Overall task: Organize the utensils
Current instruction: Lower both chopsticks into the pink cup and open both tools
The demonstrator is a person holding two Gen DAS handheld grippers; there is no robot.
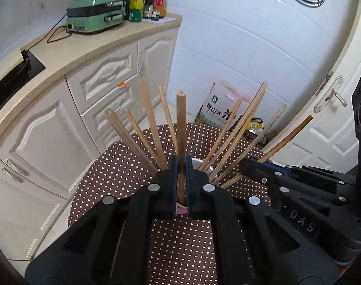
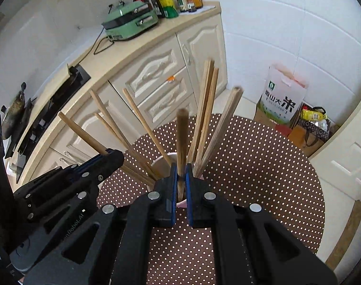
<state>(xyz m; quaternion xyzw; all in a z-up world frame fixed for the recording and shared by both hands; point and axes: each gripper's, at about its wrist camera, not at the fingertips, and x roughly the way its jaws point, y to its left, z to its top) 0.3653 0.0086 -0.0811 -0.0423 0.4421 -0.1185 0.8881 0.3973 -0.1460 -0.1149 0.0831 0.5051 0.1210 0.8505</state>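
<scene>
A pale pink cup [image 1: 181, 210] [image 2: 181, 203] stands on the round dotted brown table [image 1: 123, 173] [image 2: 263, 166] and holds several wooden chopsticks fanned outward. My left gripper [image 1: 181, 163] is shut on one upright chopstick [image 1: 181, 123] at the cup's mouth. My right gripper [image 2: 181, 168] is shut on another upright chopstick [image 2: 181, 137], which looks blurred. In the left wrist view the right gripper [image 1: 249, 163] comes in from the right holding its chopstick [image 1: 287, 137]. In the right wrist view the left gripper [image 2: 113, 156] comes in from the left with its chopstick [image 2: 83, 135].
A kitchen counter [image 1: 85, 45] with white cabinets runs behind the table, bearing a green appliance [image 1: 94, 14], several bottles [image 1: 144, 2] and a black stove [image 2: 49, 109]. A rice bag [image 1: 218, 109] [image 2: 282, 97] stands on the floor by the tiled wall. A white door [image 1: 334, 109] is at right.
</scene>
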